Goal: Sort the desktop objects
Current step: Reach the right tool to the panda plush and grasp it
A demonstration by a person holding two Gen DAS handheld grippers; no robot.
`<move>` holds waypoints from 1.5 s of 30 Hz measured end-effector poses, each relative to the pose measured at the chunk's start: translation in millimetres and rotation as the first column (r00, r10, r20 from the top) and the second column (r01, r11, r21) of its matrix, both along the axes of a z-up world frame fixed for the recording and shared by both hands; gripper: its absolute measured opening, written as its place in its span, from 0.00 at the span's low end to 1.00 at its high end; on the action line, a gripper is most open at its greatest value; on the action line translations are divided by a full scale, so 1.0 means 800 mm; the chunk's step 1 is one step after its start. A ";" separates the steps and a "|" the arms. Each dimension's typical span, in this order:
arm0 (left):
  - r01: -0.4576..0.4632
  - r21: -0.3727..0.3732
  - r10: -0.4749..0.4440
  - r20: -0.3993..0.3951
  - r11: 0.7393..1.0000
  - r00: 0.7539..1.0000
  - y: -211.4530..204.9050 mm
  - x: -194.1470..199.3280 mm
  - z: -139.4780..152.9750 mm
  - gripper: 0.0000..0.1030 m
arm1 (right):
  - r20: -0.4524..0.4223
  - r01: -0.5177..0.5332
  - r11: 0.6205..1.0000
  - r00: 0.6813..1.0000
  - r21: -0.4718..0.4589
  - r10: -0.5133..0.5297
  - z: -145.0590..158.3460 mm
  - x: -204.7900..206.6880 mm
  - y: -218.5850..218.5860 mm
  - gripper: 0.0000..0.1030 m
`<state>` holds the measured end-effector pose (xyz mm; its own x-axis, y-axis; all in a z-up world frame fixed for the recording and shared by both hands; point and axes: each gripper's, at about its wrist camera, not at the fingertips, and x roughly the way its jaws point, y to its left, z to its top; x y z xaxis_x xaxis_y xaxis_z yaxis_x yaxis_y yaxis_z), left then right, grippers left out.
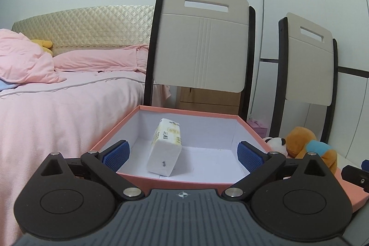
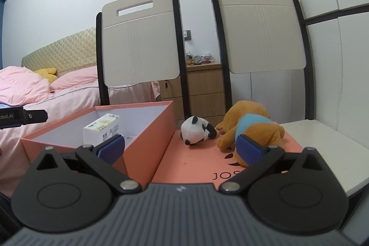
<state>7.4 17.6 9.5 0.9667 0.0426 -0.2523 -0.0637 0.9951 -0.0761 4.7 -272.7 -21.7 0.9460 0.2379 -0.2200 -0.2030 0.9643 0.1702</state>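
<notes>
An open orange box (image 1: 110, 137) with a white inside holds a white tissue pack (image 1: 165, 149), tilted on its side. My left gripper (image 1: 183, 153) is open and empty, its blue pads over the box's near rim, the pack between and beyond them. In the right wrist view the box (image 2: 147, 137) and the pack (image 2: 101, 130) sit at the left. My right gripper (image 2: 180, 148) is open and empty. A small panda plush (image 2: 197, 130) and an orange bear plush (image 2: 251, 123) in a blue shirt lie on the orange box lid (image 2: 198, 163) beyond it.
Two beige chair backs (image 2: 140, 38) (image 2: 260, 27) stand behind the table. A pink bed (image 1: 57, 107) lies to the left. A wooden drawer unit (image 2: 205, 89) stands between the chairs. The white tabletop (image 2: 327, 149) shows at the right. The plush toys also show in the left wrist view (image 1: 306, 144).
</notes>
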 end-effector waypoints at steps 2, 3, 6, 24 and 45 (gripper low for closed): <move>0.007 0.000 -0.007 0.001 1.000 1.000 0.000 -0.001 0.000 0.98 | -0.002 -0.011 1.000 1.000 0.016 0.011 0.000 -0.002 -0.001 1.00; 0.010 0.001 -0.010 0.001 1.000 1.000 0.000 -0.001 -0.001 0.98 | -0.002 -0.013 1.000 1.000 0.020 0.013 0.000 -0.002 -0.001 1.00; 0.007 0.005 -0.007 -0.001 1.000 1.000 0.000 0.000 -0.002 0.98 | -0.010 -0.011 1.000 1.000 0.016 0.011 0.000 -0.002 -0.002 1.00; -0.010 0.020 0.009 0.029 1.000 1.000 0.006 -0.008 -0.004 0.99 | 0.015 -0.061 0.998 0.998 0.005 0.061 0.068 0.106 -0.007 1.00; -0.044 0.066 0.043 0.016 0.997 0.999 0.011 -0.003 -0.017 1.00 | -0.100 -0.020 0.999 0.995 -0.028 0.017 -0.004 0.267 0.001 1.00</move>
